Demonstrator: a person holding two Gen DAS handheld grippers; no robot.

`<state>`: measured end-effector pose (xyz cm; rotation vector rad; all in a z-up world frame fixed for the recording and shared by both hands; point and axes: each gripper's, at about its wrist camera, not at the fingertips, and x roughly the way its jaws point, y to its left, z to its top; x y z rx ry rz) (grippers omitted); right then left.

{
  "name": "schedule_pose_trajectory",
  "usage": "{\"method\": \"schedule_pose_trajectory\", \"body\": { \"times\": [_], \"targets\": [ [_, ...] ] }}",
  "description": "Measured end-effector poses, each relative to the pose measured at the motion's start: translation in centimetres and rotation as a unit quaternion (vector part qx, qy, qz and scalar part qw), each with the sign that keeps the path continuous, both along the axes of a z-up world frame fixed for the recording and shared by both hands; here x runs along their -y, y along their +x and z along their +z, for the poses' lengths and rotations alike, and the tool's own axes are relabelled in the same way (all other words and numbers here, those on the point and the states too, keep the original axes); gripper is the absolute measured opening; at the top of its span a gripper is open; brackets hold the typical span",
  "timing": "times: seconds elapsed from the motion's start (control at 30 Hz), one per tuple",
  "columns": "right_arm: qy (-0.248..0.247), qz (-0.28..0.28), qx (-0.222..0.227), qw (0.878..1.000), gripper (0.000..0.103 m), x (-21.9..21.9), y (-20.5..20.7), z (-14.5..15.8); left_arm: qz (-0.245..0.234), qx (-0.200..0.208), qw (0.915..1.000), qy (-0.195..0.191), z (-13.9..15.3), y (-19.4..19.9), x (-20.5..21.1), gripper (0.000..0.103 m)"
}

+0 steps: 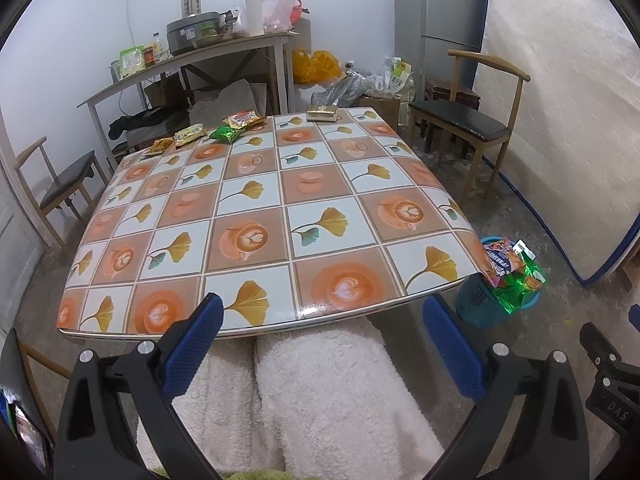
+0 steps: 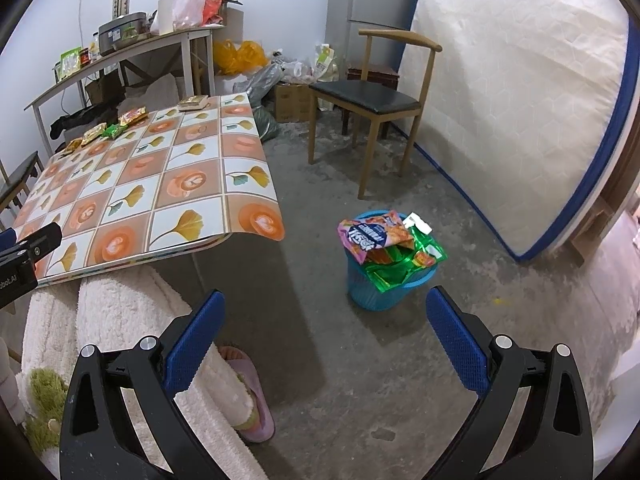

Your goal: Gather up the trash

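Several snack wrappers lie along the far edge of the patterned table (image 1: 256, 240): a brown one (image 1: 160, 146), a yellow one (image 1: 189, 135), a green one (image 1: 227, 133), an orange one (image 1: 245, 118) and a gold packet (image 1: 322, 112). A blue bin (image 2: 380, 280) on the floor right of the table holds wrappers (image 2: 376, 236); it also shows in the left wrist view (image 1: 480, 300). My left gripper (image 1: 320, 328) is open and empty at the table's near edge. My right gripper (image 2: 324, 320) is open and empty above the floor, short of the bin.
A wooden chair (image 2: 368, 96) stands beyond the bin. A mattress (image 2: 520, 100) leans on the right wall. A side table (image 1: 192, 60) with clutter stands at the back. Another chair (image 1: 60, 184) is left of the table. The person's white fleece legs (image 1: 320, 392) are below.
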<state>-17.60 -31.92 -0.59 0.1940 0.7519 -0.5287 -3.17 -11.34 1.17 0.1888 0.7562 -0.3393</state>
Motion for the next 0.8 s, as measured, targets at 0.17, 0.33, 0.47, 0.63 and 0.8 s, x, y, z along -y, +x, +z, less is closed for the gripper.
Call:
{"method": "schedule_pose_trajectory", "body": {
  "times": [0.17, 0.33, 0.47, 0.63, 0.8],
  "targets": [
    [-0.001, 0.001, 0.002, 1.000, 0.096, 0.00, 0.04, 0.20, -0.001, 0.001, 1.0000, 0.000, 0.05, 0.03, -0.10, 0.098],
    [-0.001, 0.001, 0.002, 1.000, 0.096, -0.01, 0.04, 0.19, 0.000, 0.000, 1.0000, 0.000, 0.06, 0.01, -0.18, 0.098],
    [-0.001, 0.002, 0.001, 1.000, 0.096, 0.01, 0.04, 0.18, -0.001, 0.001, 1.0000, 0.000, 0.09, 0.01, -0.17, 0.098],
    [-0.001, 0.001, 0.002, 1.000, 0.096, 0.02, 0.02, 0.17, 0.000, 0.000, 1.0000, 0.000, 0.08, 0.03, -0.15, 0.098],
    [-0.002, 0.002, 0.003, 1.000, 0.096, 0.06, 0.09, 0.32, 0.002, 0.002, 1.0000, -0.001, 0.19, 0.00, -0.32, 0.098]
  ]
}}
